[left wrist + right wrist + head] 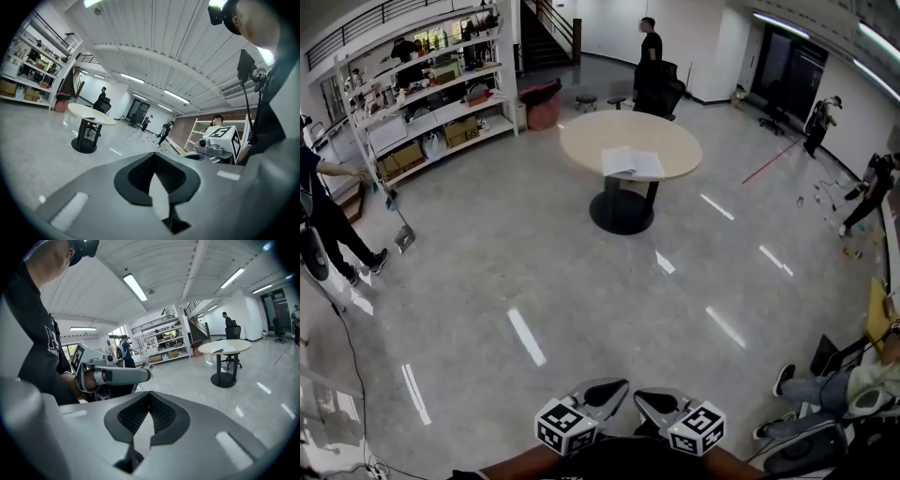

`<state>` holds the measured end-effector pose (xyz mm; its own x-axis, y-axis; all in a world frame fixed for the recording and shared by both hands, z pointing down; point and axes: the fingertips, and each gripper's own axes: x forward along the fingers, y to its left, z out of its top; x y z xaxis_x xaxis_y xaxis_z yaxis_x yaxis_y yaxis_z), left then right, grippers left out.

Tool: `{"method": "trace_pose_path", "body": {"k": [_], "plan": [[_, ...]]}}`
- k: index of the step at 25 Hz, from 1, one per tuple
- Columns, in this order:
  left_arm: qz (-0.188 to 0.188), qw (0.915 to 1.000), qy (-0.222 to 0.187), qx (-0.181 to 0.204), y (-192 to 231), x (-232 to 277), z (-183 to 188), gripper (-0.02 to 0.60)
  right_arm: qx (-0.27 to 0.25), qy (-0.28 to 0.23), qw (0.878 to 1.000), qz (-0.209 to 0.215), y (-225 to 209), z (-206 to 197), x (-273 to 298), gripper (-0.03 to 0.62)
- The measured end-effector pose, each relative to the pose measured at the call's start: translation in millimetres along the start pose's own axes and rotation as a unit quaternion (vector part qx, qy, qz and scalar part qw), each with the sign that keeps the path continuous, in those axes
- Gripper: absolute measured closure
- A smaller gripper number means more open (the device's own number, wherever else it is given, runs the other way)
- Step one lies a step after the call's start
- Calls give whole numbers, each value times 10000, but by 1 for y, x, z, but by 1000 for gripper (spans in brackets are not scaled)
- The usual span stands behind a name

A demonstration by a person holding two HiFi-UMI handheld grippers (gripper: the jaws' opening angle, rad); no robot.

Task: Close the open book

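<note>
I have both tools low at the bottom edge of the head view, side by side and well apart from the work. The left gripper (616,387) has its jaws pressed together with nothing between them; its own view shows the dark ribbed pads meeting. The right gripper (645,397) reads the same in its own view, with the pads closed on each other and holding nothing. The open book (632,162) lies flat, pale pages up, on the round table (581,141). From the head camera it sits toward the near edge of the top, far across the glossy grey floor (534,262) from both tools. Metal shelves (431,84) loaded with boxes stand along the left wall. A person in black (649,47) stands behind the table beside a dark chair (670,94), and other people are out at the room's edges
</note>
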<state>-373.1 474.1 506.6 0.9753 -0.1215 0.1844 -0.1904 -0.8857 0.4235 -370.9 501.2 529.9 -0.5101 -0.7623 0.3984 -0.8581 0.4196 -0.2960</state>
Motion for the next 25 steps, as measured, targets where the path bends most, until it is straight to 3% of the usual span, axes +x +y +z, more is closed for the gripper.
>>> {"method": "trace_pose_path", "body": {"k": [5,15,25], "plan": [[-23,10000,85,28,11,19,0,574,81,-3,10000,54,-18,-3,8,586],[587,9982,-80,-4,44,70,40,574,-228,-29,9977,632,-80,41,17,586],[925,9954,-56,242,44,162,62,574,53,-473,9963,715,-179,67,-23,586]]}}
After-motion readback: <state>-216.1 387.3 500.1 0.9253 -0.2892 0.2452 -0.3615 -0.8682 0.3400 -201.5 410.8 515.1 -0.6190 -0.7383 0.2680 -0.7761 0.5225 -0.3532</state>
